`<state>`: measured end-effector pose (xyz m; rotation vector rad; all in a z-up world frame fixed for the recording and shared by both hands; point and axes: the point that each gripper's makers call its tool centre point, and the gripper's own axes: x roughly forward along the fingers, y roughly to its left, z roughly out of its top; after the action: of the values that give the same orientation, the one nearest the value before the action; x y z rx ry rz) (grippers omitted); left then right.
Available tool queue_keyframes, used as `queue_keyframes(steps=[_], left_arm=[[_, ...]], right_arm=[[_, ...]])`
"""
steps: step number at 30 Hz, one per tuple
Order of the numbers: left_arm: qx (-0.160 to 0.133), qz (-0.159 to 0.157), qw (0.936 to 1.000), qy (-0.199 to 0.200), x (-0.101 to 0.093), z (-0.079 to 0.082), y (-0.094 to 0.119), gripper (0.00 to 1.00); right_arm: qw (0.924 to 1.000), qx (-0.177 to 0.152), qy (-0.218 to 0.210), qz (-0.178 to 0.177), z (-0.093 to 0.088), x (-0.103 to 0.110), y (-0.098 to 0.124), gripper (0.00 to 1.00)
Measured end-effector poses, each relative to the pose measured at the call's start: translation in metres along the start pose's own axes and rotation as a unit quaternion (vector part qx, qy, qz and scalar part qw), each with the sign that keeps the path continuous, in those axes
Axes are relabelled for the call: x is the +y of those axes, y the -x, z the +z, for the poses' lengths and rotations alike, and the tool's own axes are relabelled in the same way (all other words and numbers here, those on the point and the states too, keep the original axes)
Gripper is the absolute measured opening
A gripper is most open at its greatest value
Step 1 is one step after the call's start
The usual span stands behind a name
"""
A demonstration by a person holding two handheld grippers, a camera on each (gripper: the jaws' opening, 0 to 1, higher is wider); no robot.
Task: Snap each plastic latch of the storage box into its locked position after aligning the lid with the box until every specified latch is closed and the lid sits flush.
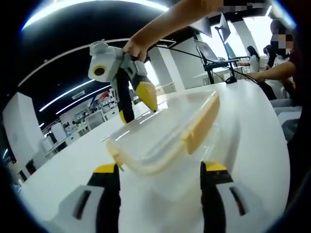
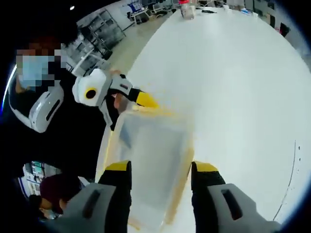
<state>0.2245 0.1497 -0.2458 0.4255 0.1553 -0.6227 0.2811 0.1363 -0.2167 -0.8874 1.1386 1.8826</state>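
My left gripper open around the clear storage box on the white worktop, my right gripper open at its far end, yellow latch raised, no readable writing.

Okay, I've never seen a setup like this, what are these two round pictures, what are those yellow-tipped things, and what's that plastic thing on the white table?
A person holds a two-jaw gripper in each hand, and each gripper carries a fisheye camera looking along its own jaws. In the left gripper view, the left gripper rises from the bottom; the right gripper reaches in from above, held by a hand. The right gripper view is the reverse: the right gripper's jaws are at the bottom, the left gripper beyond. Between them, on a white table, lies a clear storage box with its lid and pale yellow latches. Both grippers stand open around it; neither is clamped on it.
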Motion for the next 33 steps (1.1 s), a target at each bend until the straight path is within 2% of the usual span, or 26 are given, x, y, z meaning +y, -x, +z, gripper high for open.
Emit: queue_keyframes(steps=[2, 5, 14, 18, 21, 25, 27, 30, 33], left_arm=[[-0.001, 0.0, 1.0, 0.0, 0.0, 0.0, 0.0, 0.65], [-0.003, 0.001, 1.0, 0.001, 0.0, 0.0, -0.001, 0.65], [-0.006, 0.001, 1.0, 0.001, 0.001, 0.001, -0.002, 0.65], [-0.001, -0.003, 1.0, 0.002, 0.002, 0.002, -0.004, 0.66], [-0.009, -0.005, 0.9999, 0.004, 0.001, 0.001, -0.003, 0.66], [-0.006, -0.004, 1.0, 0.006, 0.001, 0.002, -0.004, 0.67], [-0.001, -0.003, 1.0, 0.007, 0.001, 0.002, -0.005, 0.68], [-0.001, -0.005, 1.0, 0.007, 0.002, 0.002, -0.006, 0.69], [-0.001, -0.006, 1.0, 0.007, 0.002, 0.002, -0.006, 0.69]], right_arm=[[0.9992, 0.035, 0.019, 0.004, -0.006, 0.006, -0.009, 0.56], [0.999, 0.045, -0.007, -0.005, -0.007, 0.003, -0.015, 0.56], [0.9977, 0.062, -0.022, -0.015, -0.008, 0.002, -0.017, 0.55], [0.9952, 0.091, -0.031, -0.018, -0.008, 0.002, -0.018, 0.53], [0.9958, 0.085, -0.032, -0.015, -0.01, 0.0, -0.016, 0.51], [0.997, 0.07, -0.034, -0.009, -0.008, -0.001, -0.016, 0.49], [0.9963, 0.077, -0.038, -0.006, -0.007, 0.0, -0.018, 0.49], [0.9934, 0.105, -0.047, -0.004, -0.009, 0.002, -0.019, 0.48], [0.9929, 0.109, -0.048, -0.004, -0.009, 0.002, -0.019, 0.48]])
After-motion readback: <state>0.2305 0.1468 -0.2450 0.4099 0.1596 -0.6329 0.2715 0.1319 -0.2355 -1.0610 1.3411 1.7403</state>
